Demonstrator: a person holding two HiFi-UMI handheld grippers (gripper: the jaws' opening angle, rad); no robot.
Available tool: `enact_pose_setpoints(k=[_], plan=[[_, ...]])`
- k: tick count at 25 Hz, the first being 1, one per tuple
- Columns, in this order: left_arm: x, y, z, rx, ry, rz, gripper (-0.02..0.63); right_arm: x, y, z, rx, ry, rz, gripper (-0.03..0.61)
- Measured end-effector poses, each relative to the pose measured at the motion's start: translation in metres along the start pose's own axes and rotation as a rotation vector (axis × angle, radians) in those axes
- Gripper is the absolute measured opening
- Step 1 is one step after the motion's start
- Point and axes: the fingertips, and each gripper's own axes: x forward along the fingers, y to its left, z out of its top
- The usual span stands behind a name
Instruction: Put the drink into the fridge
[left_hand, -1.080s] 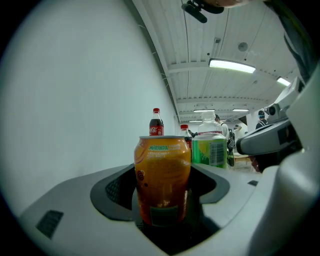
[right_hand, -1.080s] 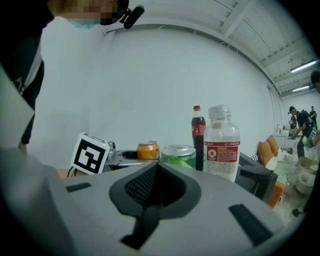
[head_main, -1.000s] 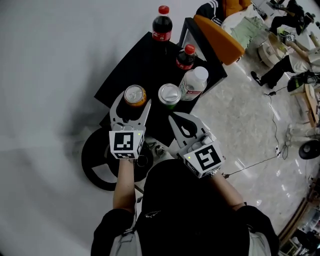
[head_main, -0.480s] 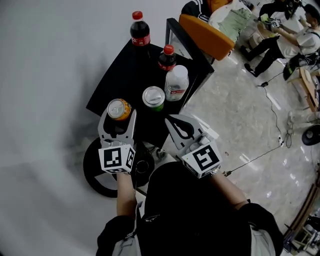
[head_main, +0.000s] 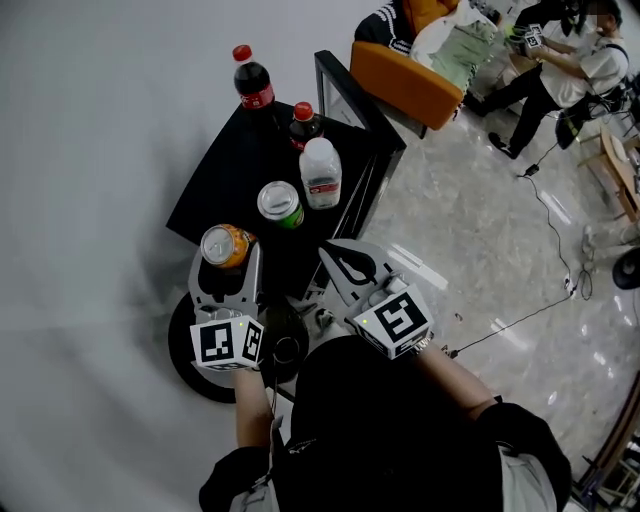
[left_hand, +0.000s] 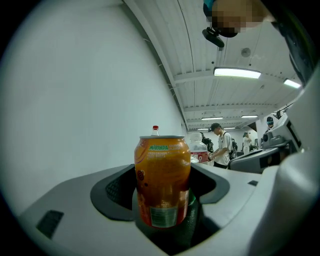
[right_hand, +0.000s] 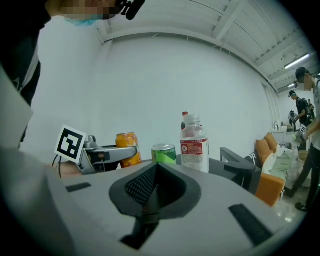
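Transfer step, as judged: left gripper (head_main: 226, 258) clamped on the orange can (left_hand: 162, 180) at 7 o'clock of the black table (head_main: 225, 170), right gripper (head_main: 340, 258) closed, empty; next, carry the can upright to the unseen fridge.

**Both grippers held out ahead of the body, the left one gripping, the right one empty**

In the head view the left gripper (head_main: 227, 256) sits left of centre, with the left marker cube (head_main: 228, 341) at its near end and the bare left forearm (head_main: 250, 400) running down toward the bottom edge. Its jaws clamp the sides of an orange can (left_hand: 162, 180) that stands upright between them. The right gripper (head_main: 338, 256) lies just right of centre, angled toward the upper left. Its jaws are pressed together with nothing between them, and the right marker cube (head_main: 395, 320) sits ahead of the right forearm (head_main: 455, 378).
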Motion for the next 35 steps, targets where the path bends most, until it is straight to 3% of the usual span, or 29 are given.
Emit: enact_pose_setpoints(k=[5,13,24,35], plan=[[-0.011,-0.041,0.004,0.014,0.003,0.034,0.328,-0.031,-0.017,0.001,0.016,-0.014,0.047,0.014],[-0.009,-0.131,0.012,0.006,-0.014,0.049,0.328,-0.097,-0.083,-0.005,0.079,-0.031,0.016,0.014],[0.009,-0.248,-0.002,-0.019,-0.005,-0.006,0.328,-0.174,-0.155,-0.018,0.122,-0.049,-0.020,0.014],[0.037,-0.302,-0.029,-0.027,0.014,-0.032,0.328,-0.197,-0.211,-0.058,0.169,-0.003,-0.078,0.014]])
